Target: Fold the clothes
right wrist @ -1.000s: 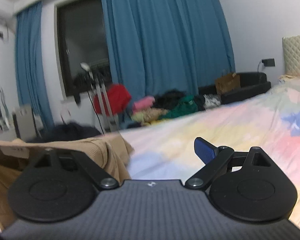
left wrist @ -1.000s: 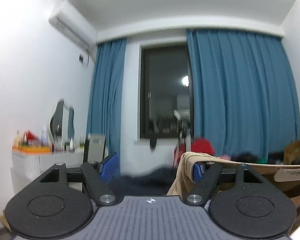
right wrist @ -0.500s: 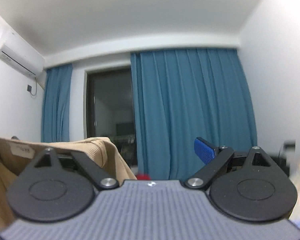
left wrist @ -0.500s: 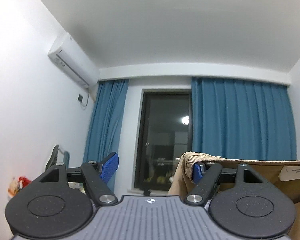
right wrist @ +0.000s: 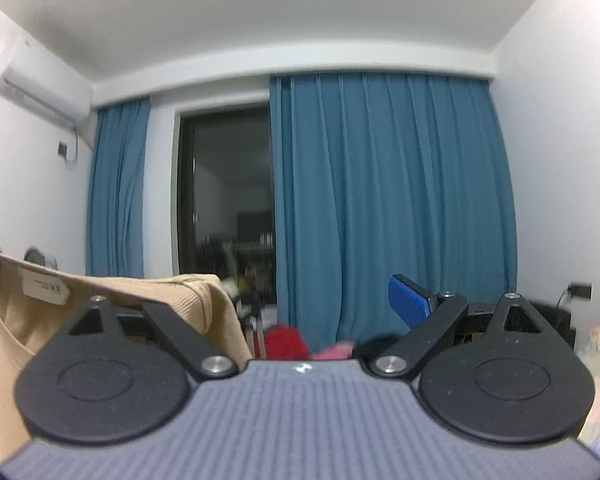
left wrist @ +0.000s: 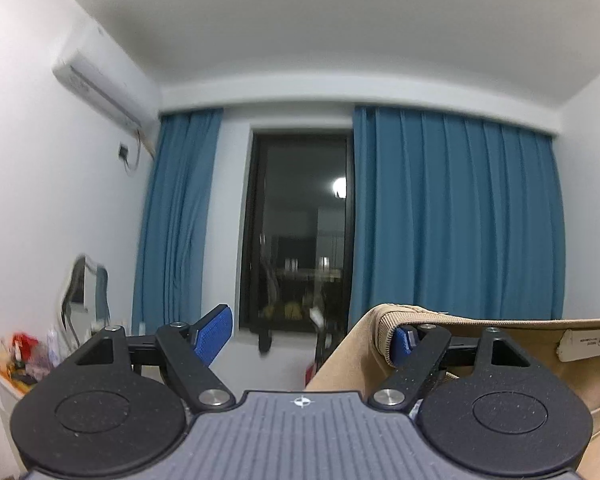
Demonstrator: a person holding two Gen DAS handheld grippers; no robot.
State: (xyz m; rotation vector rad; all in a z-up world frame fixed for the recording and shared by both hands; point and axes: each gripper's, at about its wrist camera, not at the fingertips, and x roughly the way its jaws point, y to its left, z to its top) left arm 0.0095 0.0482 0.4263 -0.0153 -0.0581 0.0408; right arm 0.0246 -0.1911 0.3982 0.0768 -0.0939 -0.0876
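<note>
One tan garment [left wrist: 496, 344] hangs between my two grippers, below the window [left wrist: 300, 232]. My left gripper [left wrist: 308, 330] and right gripper [right wrist: 300, 300] both stand wide apart, each with one finger hooked inside its hem.

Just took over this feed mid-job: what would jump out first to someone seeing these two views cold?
First, the tan garment, hooked over the right finger of the left gripper and the left finger of the right gripper, stretched between them with jaws spread wide. A white label shows on its inner side. Behind, blue curtains flank a dark window, with an air conditioner high on the left wall.
</note>
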